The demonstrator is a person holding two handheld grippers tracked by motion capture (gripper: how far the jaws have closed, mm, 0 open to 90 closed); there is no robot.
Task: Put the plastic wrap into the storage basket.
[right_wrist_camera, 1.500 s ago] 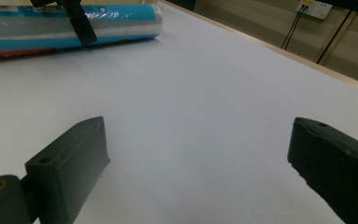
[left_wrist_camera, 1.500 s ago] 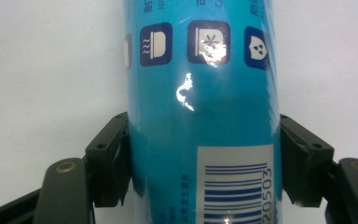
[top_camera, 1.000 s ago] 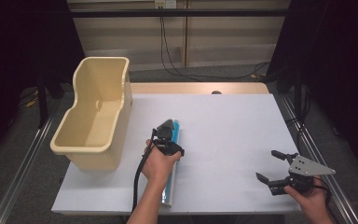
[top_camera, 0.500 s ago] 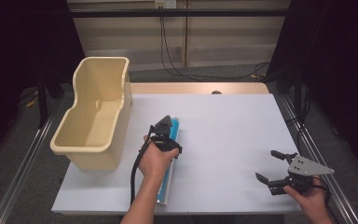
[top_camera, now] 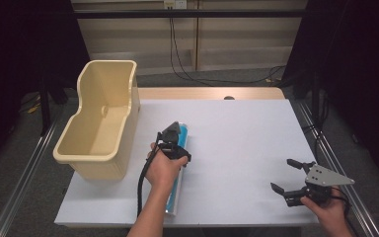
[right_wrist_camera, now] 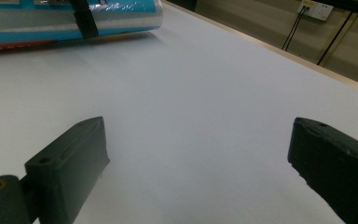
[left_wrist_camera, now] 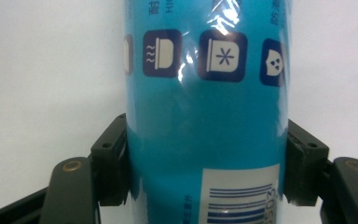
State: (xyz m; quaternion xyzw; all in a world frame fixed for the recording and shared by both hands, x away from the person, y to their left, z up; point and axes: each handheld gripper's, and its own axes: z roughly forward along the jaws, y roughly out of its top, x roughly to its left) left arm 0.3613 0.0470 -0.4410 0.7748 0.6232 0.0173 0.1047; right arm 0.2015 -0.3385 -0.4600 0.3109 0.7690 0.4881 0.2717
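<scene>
A long blue roll in clear film [top_camera: 174, 195] lies lengthwise on the white table [top_camera: 237, 133], just right of the bin. My left gripper [top_camera: 173, 144] comes down on its far half and is shut on it. In the left gripper view the black pads [left_wrist_camera: 114, 163] press both sides of the blue roll [left_wrist_camera: 205, 116], beside its icons and barcode. My right gripper [top_camera: 281, 174] rests at the table's near right corner, open, with nothing between its jaws. In the right gripper view the gripper [right_wrist_camera: 200, 154] faces bare tabletop, and the roll [right_wrist_camera: 51, 16] lies at the far left.
A cream plastic bin [top_camera: 131, 98] with a tall back wall stands on the table's left edge. Its inside looks bare. A wooden strip [top_camera: 207, 93] runs along the table's far edge, and cables hang behind it.
</scene>
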